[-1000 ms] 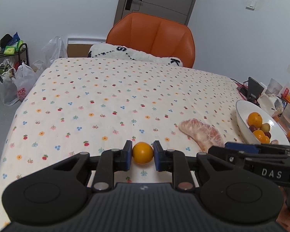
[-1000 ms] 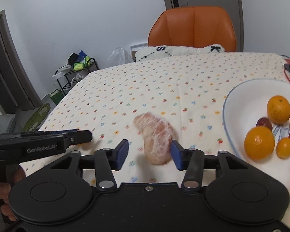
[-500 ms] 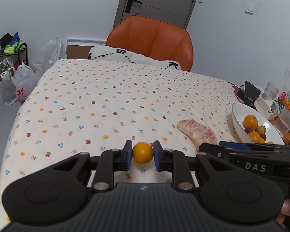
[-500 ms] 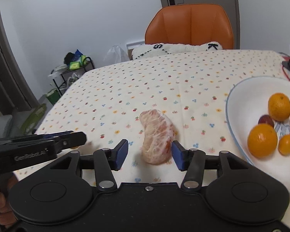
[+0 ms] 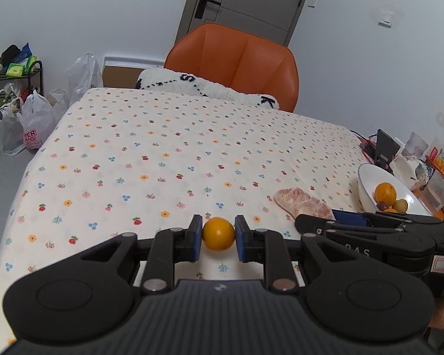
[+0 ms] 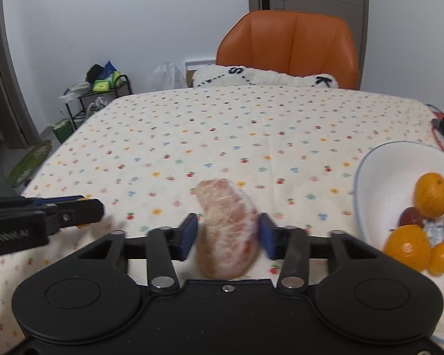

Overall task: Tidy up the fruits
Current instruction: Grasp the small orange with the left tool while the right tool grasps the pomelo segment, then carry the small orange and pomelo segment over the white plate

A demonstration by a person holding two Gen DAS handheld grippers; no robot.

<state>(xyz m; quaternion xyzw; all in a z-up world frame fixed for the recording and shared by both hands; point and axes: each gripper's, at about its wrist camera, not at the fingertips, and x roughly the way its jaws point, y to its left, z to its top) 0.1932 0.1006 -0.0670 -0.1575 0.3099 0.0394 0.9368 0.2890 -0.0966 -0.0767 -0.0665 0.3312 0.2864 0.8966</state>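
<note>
Even, soft indoor light, shadows faint. Fisheye bends the edges, corners go dark — the pomelo piece (image 6: 228, 230) between the right tongs (image 6: 228, 233) is motion-blurred.

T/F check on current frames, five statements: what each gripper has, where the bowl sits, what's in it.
1. The left gripper is shut on the small orange. True.
2. The peeled pomelo segment lies inside the white bowl. False: it is on the tablecloth, between the fingers of the right gripper.
3. The bowl sits to the right of the pomelo segment in the right wrist view. True.
4. The bowl is empty. False: it holds oranges and smaller fruits.
5. The chair behind the table is blue. False: it is orange.
</note>
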